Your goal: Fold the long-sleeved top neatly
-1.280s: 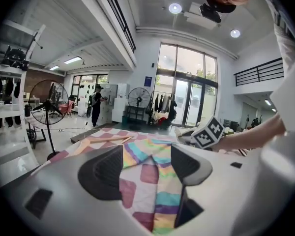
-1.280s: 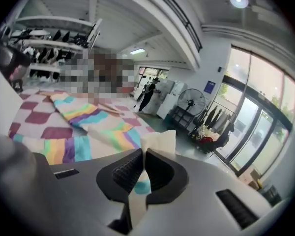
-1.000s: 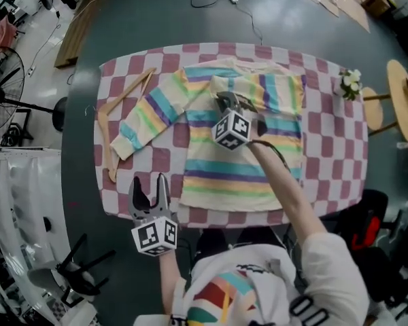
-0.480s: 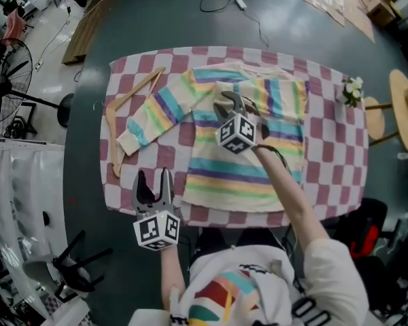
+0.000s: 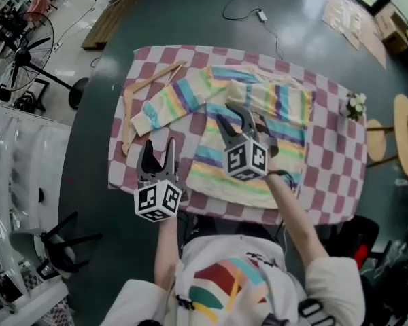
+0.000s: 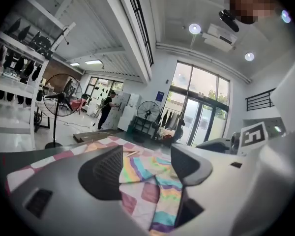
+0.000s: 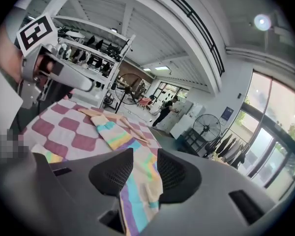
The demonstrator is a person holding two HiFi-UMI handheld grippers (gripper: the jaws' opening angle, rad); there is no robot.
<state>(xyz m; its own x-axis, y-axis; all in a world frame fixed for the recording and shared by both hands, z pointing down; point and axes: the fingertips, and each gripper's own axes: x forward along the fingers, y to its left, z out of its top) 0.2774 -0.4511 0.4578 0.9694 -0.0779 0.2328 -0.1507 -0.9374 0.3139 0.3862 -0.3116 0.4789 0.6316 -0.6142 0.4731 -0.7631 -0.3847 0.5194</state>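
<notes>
With jaws apart and empty on the left gripper (image 5: 158, 148) and right gripper (image 5: 234, 119), and the pastel-striped knit long-sleeved top (image 5: 258, 141) flat on the pink-checked counter (image 5: 333, 175), pinch its outspread sleeve (image 5: 173, 104) at the cuff and lay it squarely across.

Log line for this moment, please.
left gripper open, empty, over near table edge | right gripper open, empty, above top | one sleeve folded across body | other sleeve spread beside hanger

No actual text, brand or number can be read here. Only square black-and-white patterns are shown on the left marker cube (image 5: 158, 202) and right marker cube (image 5: 245, 160); the blue wall sign (image 6: 160, 96) is too blurred.
</notes>
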